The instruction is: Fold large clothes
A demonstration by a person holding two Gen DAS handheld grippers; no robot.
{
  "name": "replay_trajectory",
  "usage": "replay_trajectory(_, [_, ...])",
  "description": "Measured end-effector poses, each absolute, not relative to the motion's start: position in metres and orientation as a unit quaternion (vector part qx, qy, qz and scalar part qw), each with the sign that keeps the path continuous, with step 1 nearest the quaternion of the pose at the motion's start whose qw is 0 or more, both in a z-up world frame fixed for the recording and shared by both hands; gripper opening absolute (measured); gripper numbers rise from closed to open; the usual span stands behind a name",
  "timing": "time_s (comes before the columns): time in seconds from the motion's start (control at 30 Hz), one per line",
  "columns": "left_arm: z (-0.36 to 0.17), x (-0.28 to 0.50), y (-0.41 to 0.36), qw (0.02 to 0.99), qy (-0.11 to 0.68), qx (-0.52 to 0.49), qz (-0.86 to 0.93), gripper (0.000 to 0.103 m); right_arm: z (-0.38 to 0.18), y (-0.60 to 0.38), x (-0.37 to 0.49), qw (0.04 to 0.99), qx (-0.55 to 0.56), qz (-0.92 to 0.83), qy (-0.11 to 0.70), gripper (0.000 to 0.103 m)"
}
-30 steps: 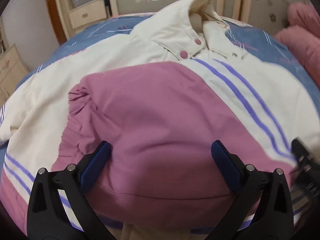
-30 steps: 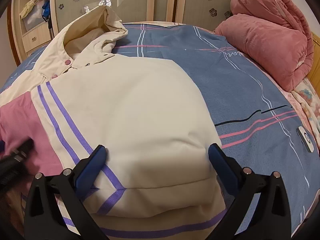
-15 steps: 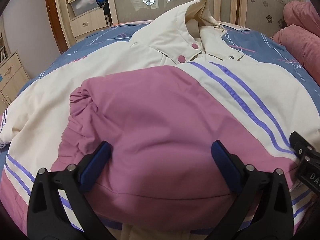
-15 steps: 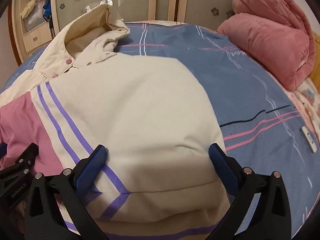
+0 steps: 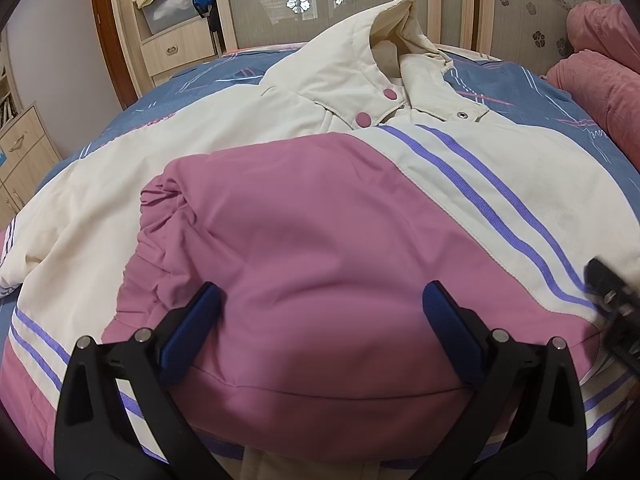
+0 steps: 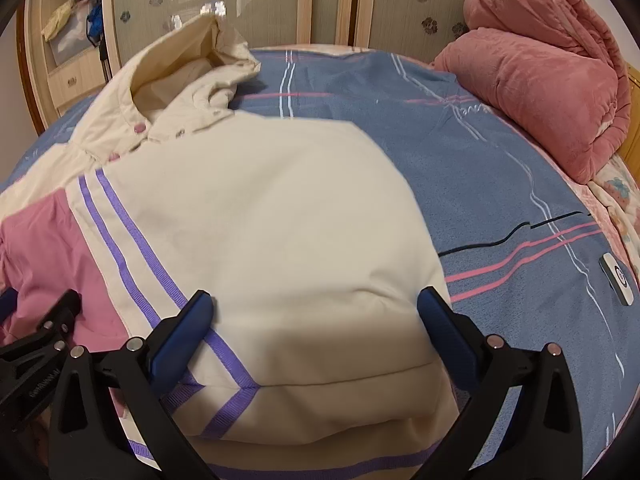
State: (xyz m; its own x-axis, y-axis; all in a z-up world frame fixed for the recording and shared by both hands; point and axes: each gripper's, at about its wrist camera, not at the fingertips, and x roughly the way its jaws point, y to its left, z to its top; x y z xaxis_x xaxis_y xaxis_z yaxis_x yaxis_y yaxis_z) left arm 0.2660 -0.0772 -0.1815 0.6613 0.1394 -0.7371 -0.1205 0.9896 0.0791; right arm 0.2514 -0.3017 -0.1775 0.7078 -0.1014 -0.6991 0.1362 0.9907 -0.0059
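Note:
A large cream and pink padded jacket [image 5: 320, 208] with purple stripes lies front up on the bed, hood [image 5: 384, 36] at the far end. One sleeve is folded across the chest, its pink cuff [image 5: 160, 200] at the left. My left gripper [image 5: 320, 320] is open over the pink sleeve near the hem. My right gripper [image 6: 316, 320] is open over the cream part of the jacket [image 6: 260, 220] near its right edge. The right gripper's tip shows at the right edge of the left wrist view [image 5: 616, 320]. The left gripper shows at the left edge of the right wrist view [image 6: 36, 344].
The bed has a blue sheet [image 6: 500, 184] with pink and white lines. A rolled pink quilt [image 6: 540, 80] lies at the far right. A small white remote [image 6: 618, 278] lies on the sheet at the right. Wardrobe doors [image 5: 320, 0] and drawers [image 5: 24, 160] stand behind and left.
Both grippers stay open and have shifted slightly over the jacket near its hem. The jacket has not changed shape.

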Motion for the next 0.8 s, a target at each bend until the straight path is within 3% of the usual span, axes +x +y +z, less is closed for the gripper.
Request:
replay_trajectory(0.1, [-0.181,0.265,-0.076,0.912,0.404,0.011,0.070,0.101,-0.161,-0.308,0.241,0.941,0.060,-0.042,0.331,0.102])
replay_trajectory(0.27, [-0.181,0.266,-0.076,0.912,0.404,0.011,0.070,0.101,-0.192,-0.295,0.265,0.908,-0.003,-0.060,0.414,0.102])
replay_trajectory(0.53, [-0.181,0.266,-0.077,0.911,0.406,0.013,0.072,0.101,-0.191,-0.294,0.265,0.910,-0.011,-0.063,0.410,0.102])
replay_trajectory(0.7, [-0.135,0.246,-0.052,0.908,0.414,-0.056,0.040,0.101,-0.191,-0.293,0.265,0.908,-0.017,-0.062,0.413,0.102])
replay_trajectory(0.8, [-0.103,0.220,-0.017,0.918,0.390,-0.022,0.074,0.101,-0.191,-0.293,0.263,0.909,-0.013,-0.059,0.412,0.102])
